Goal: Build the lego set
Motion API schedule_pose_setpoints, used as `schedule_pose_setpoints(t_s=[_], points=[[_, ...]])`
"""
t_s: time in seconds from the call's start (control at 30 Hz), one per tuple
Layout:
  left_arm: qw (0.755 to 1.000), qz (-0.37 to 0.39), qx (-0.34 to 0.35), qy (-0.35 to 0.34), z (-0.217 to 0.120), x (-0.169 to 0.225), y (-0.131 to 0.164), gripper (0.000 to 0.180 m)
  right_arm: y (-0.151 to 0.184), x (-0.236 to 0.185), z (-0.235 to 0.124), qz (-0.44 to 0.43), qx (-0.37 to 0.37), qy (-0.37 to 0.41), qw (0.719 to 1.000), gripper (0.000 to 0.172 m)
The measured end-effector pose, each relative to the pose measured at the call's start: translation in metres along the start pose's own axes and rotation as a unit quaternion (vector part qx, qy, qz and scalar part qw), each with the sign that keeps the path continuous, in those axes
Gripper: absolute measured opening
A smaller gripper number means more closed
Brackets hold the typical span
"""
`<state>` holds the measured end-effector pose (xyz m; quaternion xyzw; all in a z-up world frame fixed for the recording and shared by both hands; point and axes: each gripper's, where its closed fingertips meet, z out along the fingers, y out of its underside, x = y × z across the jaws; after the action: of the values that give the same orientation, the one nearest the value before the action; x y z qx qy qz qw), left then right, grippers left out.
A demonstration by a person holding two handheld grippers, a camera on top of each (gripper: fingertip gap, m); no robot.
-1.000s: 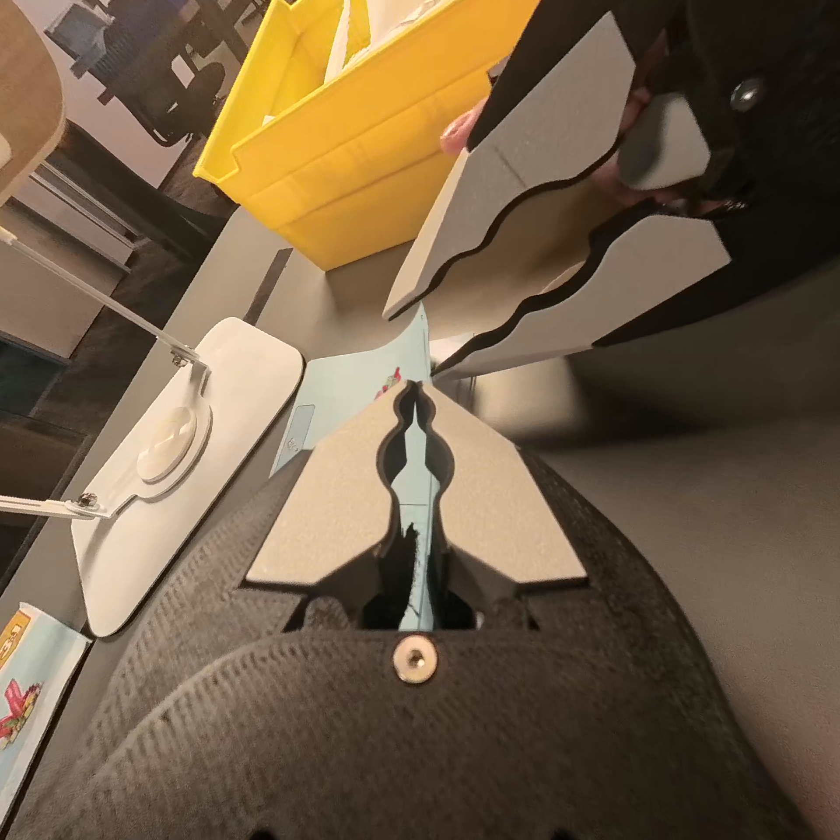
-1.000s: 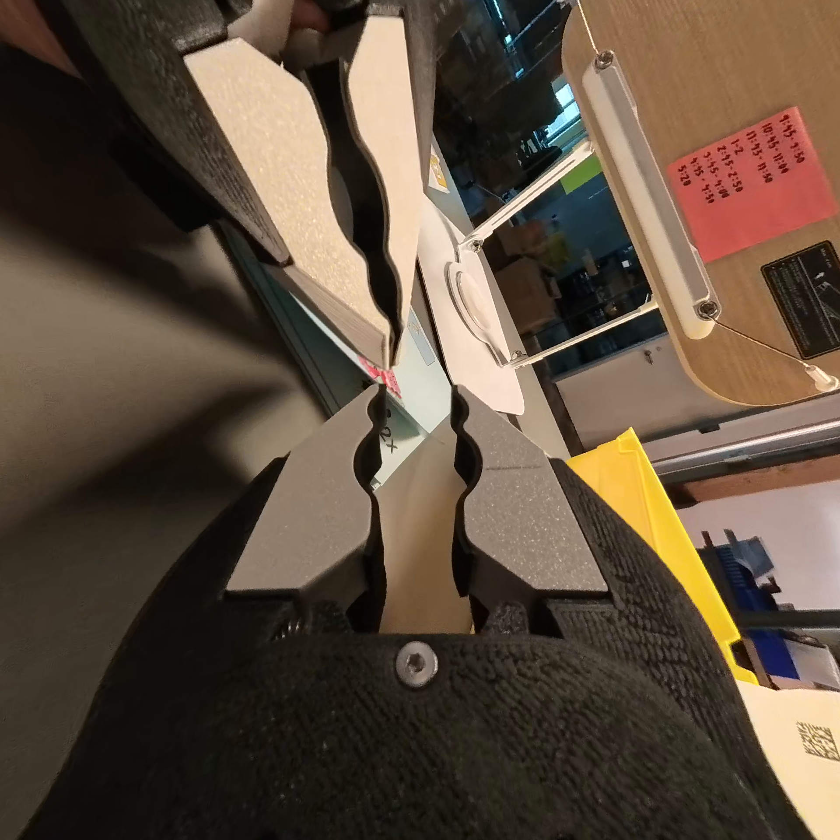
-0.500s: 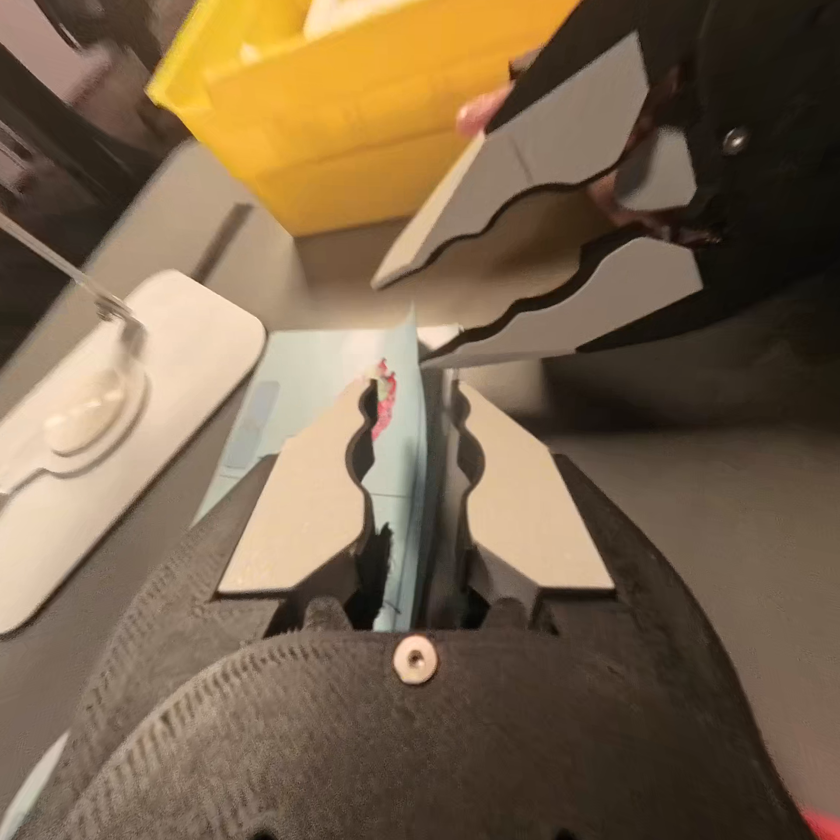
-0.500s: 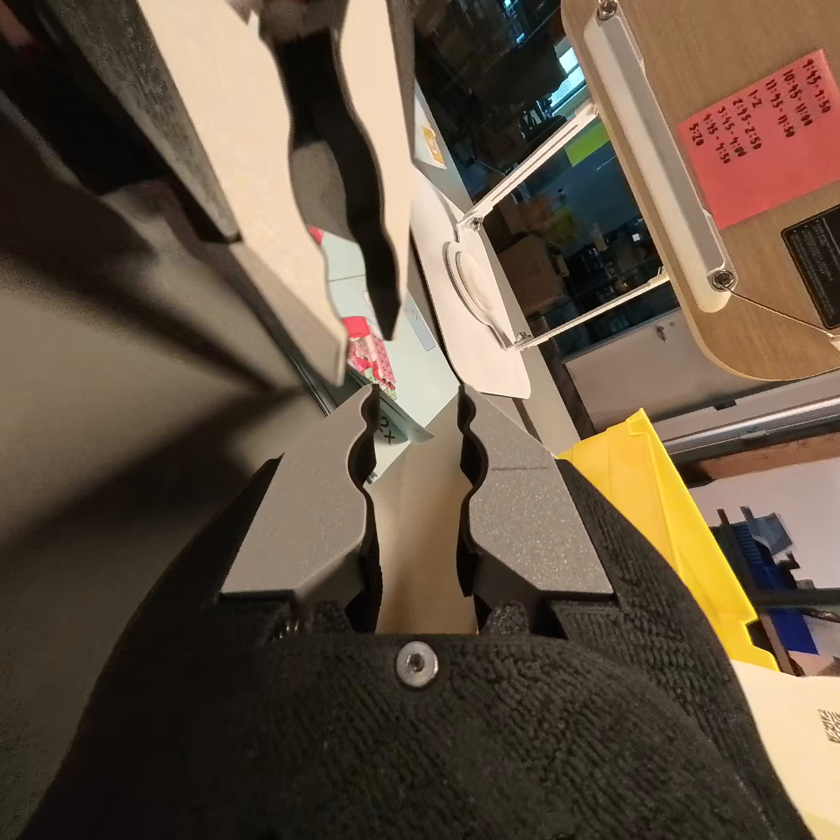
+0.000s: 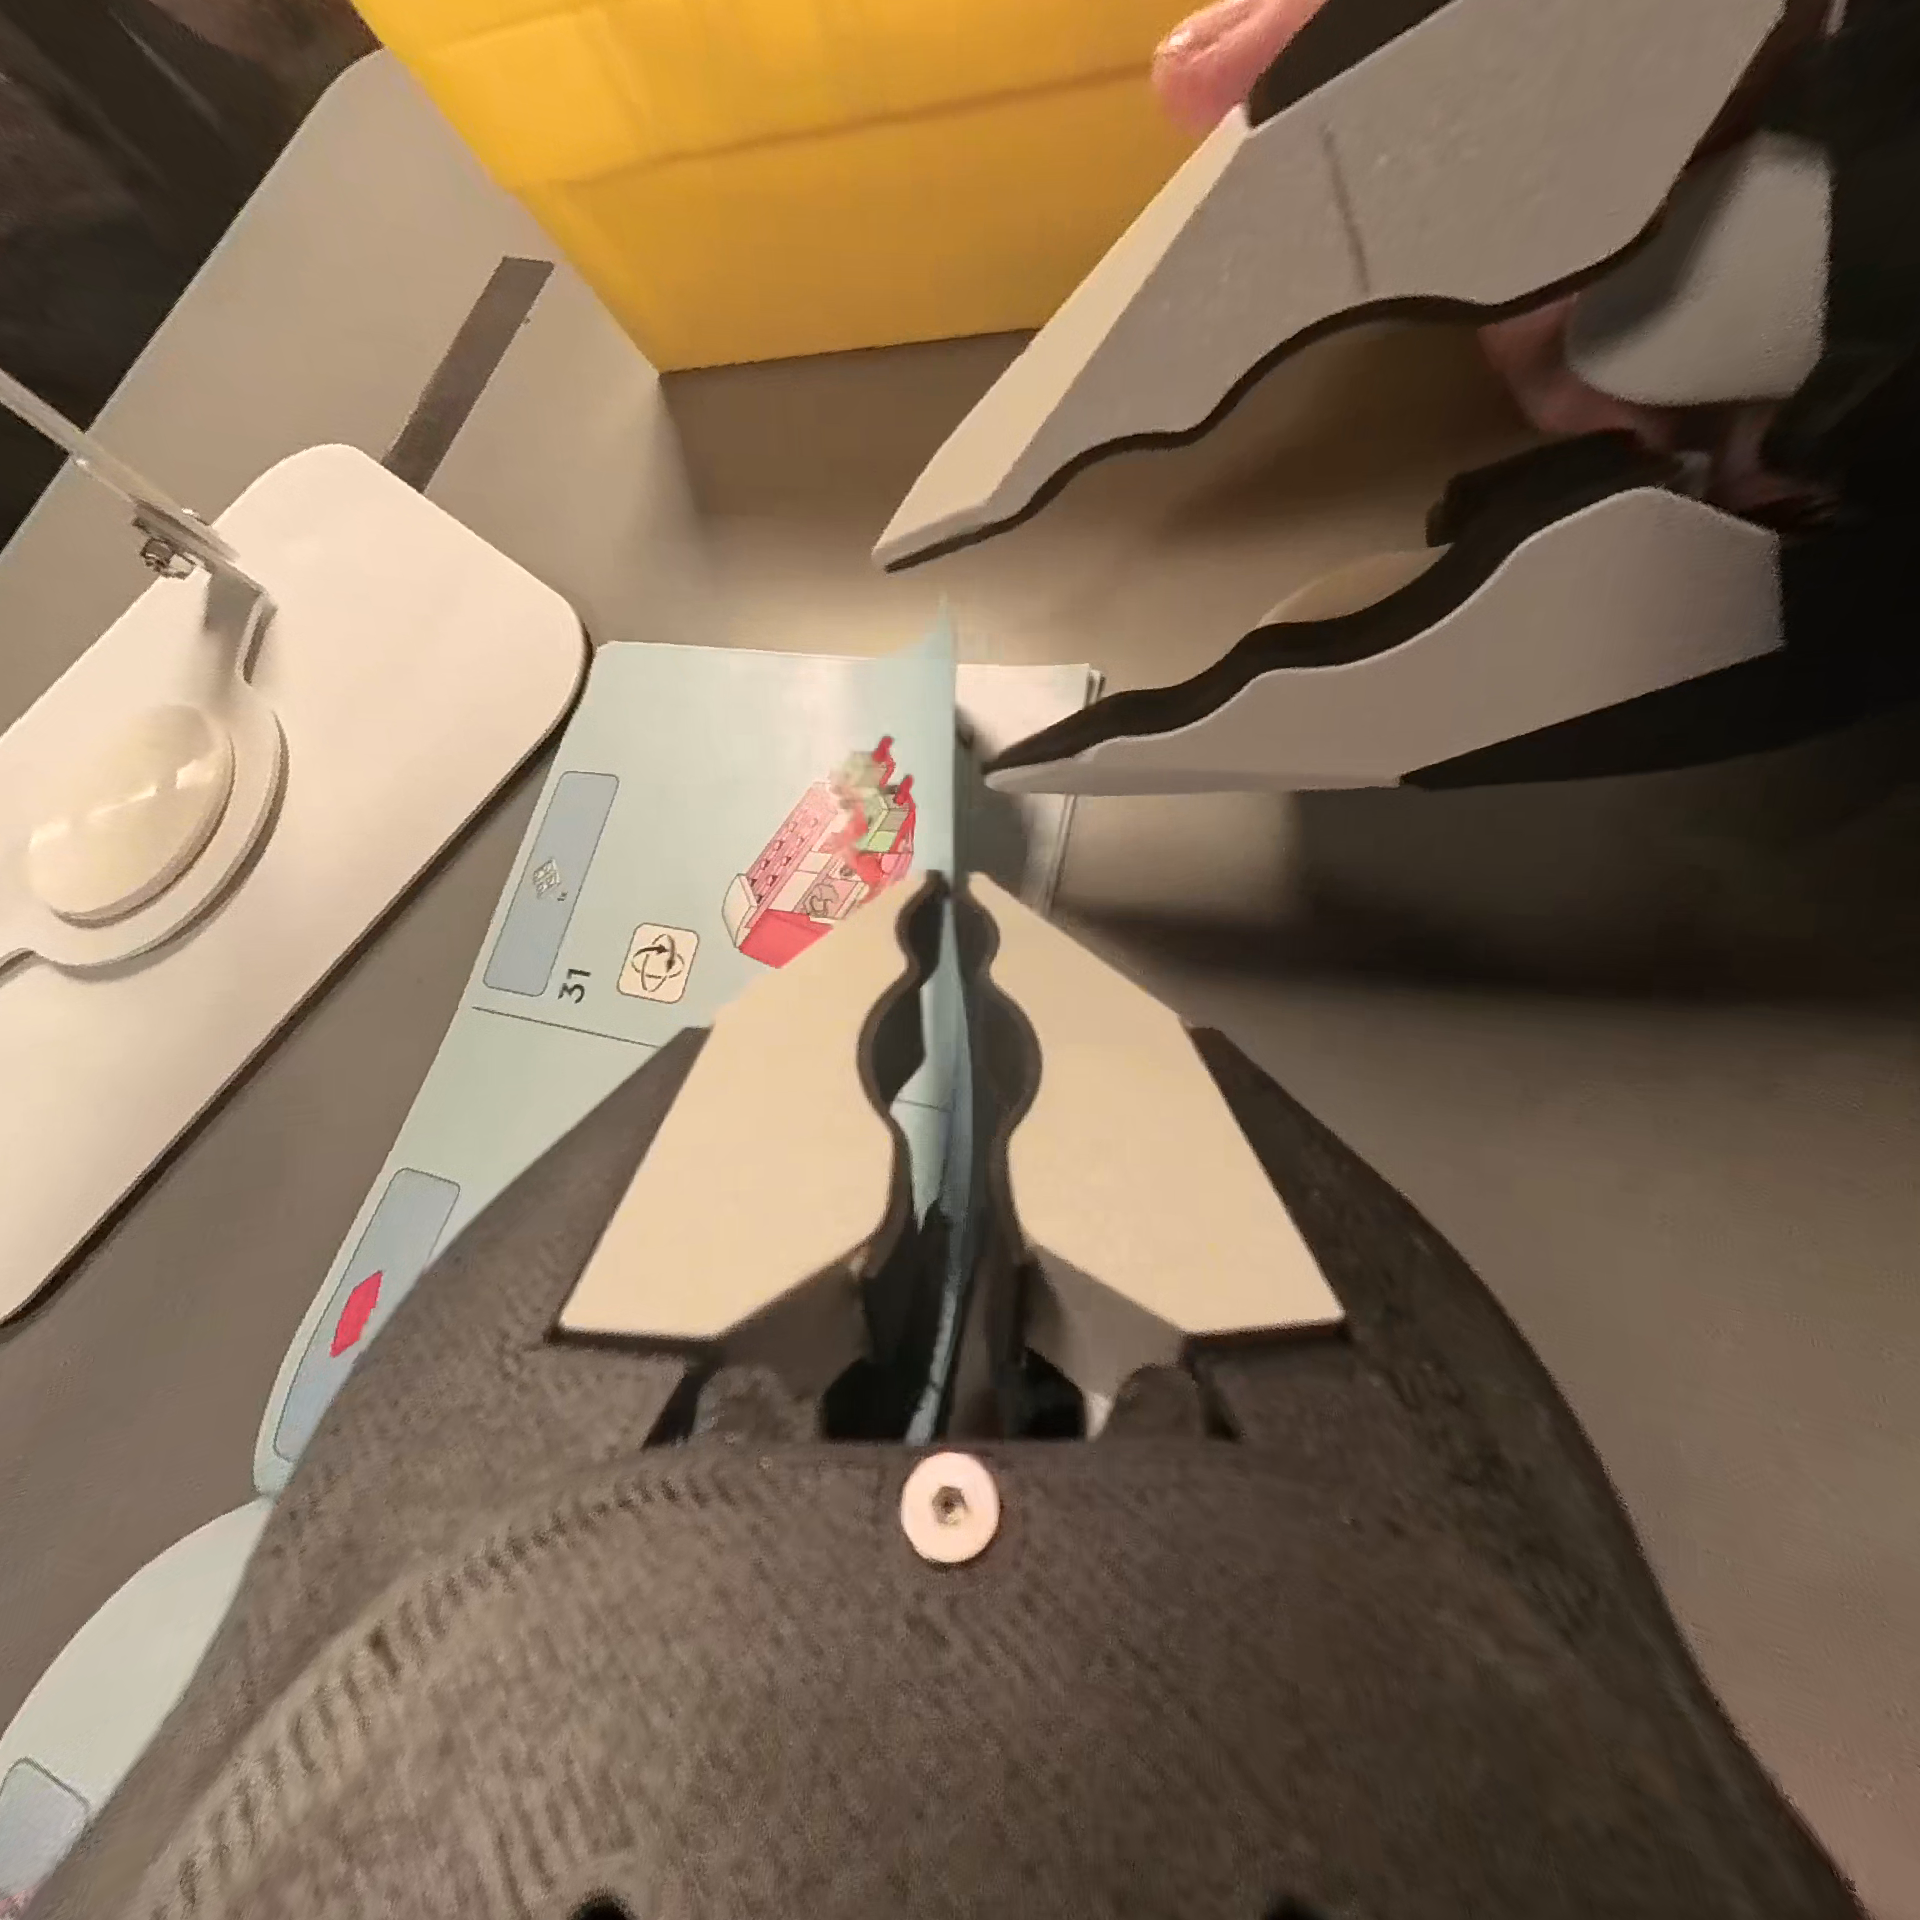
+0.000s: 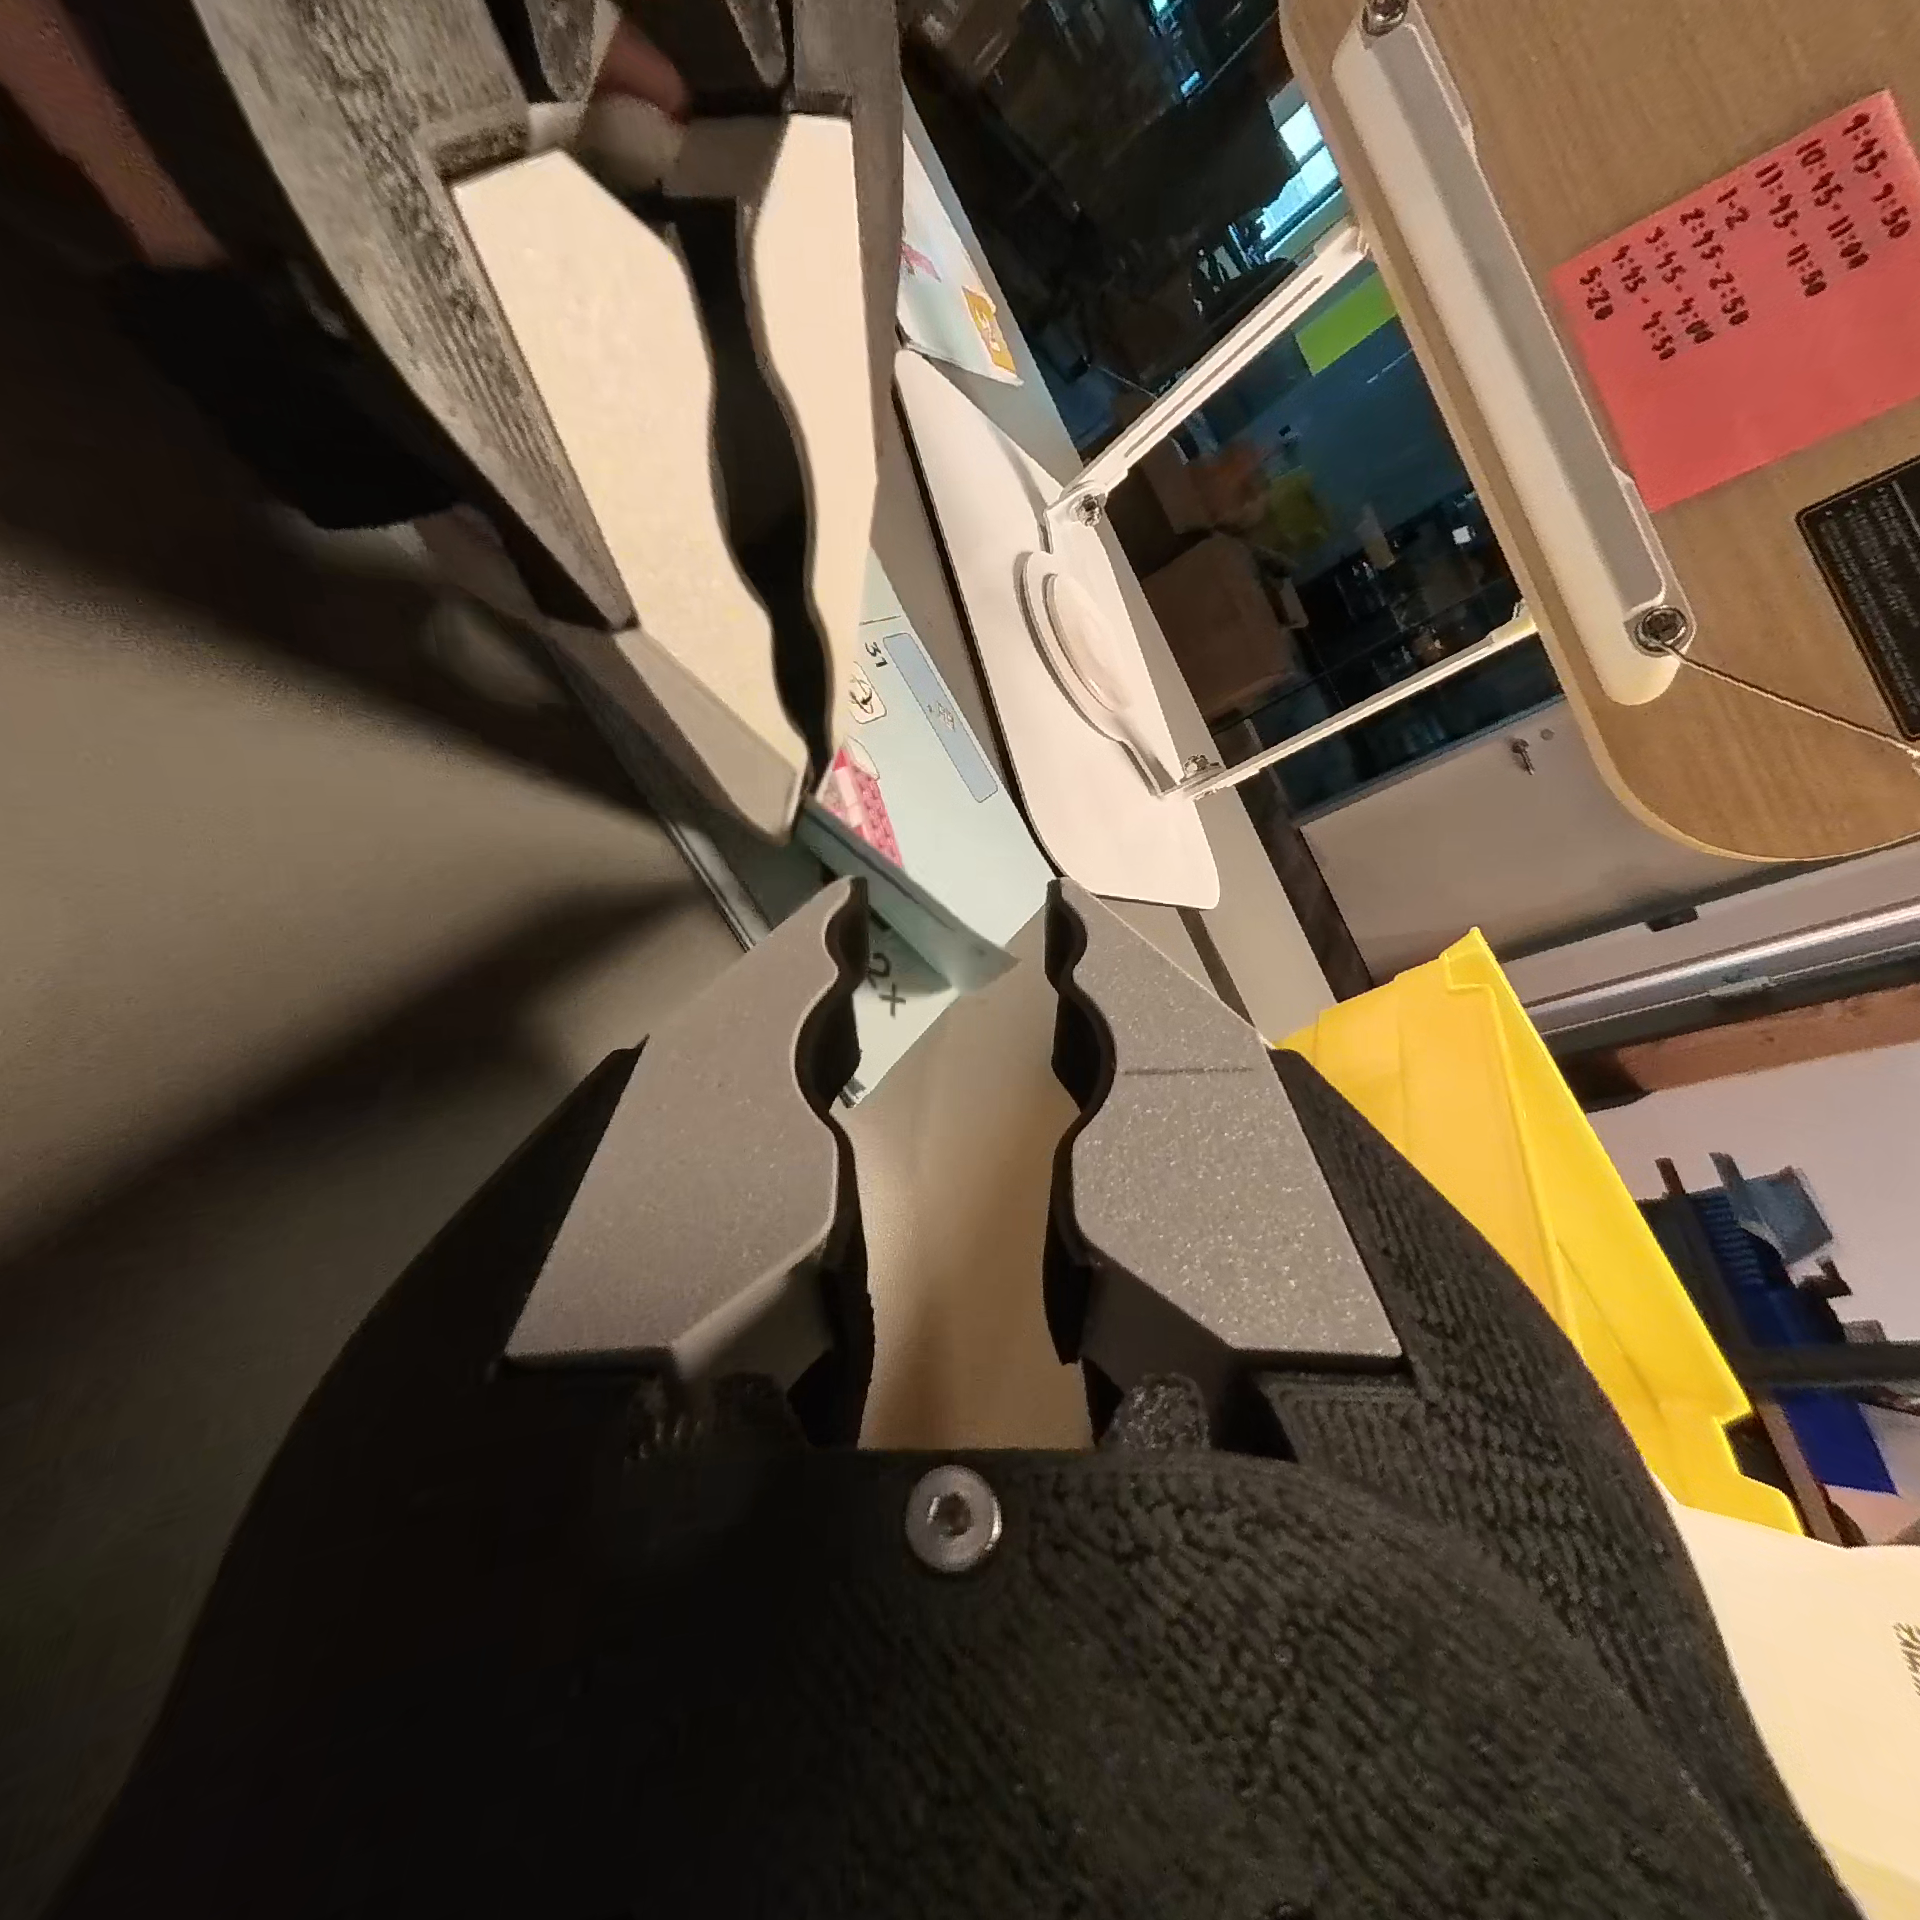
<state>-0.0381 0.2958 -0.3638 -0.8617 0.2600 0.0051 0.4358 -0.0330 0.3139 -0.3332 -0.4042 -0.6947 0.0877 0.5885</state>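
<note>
A light-blue instruction booklet (image 5: 727, 790) lies open on the grey table (image 5: 1507, 1091). My left gripper (image 5: 951, 883) is shut on one of its pages (image 5: 943, 727), which stands upright on edge between the pads. My right gripper (image 6: 956, 899) is open and holds nothing. Its lower fingertip (image 5: 1195, 743) sits by the booklet's right-hand stack of pages, with the upper finger well above. In the right wrist view the booklet's corner (image 6: 935, 935) lies just past my left finger, and the left gripper (image 6: 805, 774) shows shut above the booklet.
A yellow bin (image 5: 831, 187) stands at the table's far side, also in the right wrist view (image 6: 1507, 1143). A white lamp base (image 5: 260, 727) lies left of the booklet. A wooden board (image 6: 1558, 468) with a red note (image 6: 1745, 301) hangs above. Left and right tips are no more than a few centimetres apart.
The left gripper held a page, opened half a second ago, and has shut again on a page. It moved nearer the booklet. The right gripper stayed open, slightly wider than a second ago.
</note>
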Motion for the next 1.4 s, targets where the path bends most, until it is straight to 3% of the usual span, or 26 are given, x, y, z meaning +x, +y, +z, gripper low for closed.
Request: schedule_pose_setpoints(t_s=[0.13, 0.43, 0.7, 1.07, 1.23, 1.4], points=[[1.0, -0.011, 0.011, -0.013, -0.0028, -0.0055, -0.0025, 0.0, -0.0016, 0.0011, -0.0007, 0.007, 0.006, 0.001, 1.0, 0.033], [0.996, -0.073, 0.036, 0.03, -0.0082, -0.0077, -0.0028, 0.0, 0.002, 0.0026, 0.0013, 0.045, 0.002, -0.008, 0.999, 0.04], [0.998, -0.049, 0.034, 0.038, -0.0094, -0.0053, -0.0004, 0.0, 0.0009, 0.0014, 0.0016, 0.061, 0.011, -0.017, 0.998, 0.039], [0.998, -0.041, 0.037, 0.033, -0.0097, -0.0059, -0.0009, 0.0, 0.0014, 0.0004, 0.0002, 0.072, 0.013, -0.024, 0.997, 0.011], [0.998, -0.033, 0.034, 0.035, -0.0094, -0.0044, -0.0002, 0.0, 0.0009, 0.0049, 0.0, 0.093, 0.016, -0.019, 0.995, 0.024], [0.999, -0.027, 0.03, 0.034, -0.0086, -0.0037, 0.0008, 0.0, 0.0033, 0.0011, 0.0012, 0.066, 0.004, -0.019, 0.998, 0.02]])
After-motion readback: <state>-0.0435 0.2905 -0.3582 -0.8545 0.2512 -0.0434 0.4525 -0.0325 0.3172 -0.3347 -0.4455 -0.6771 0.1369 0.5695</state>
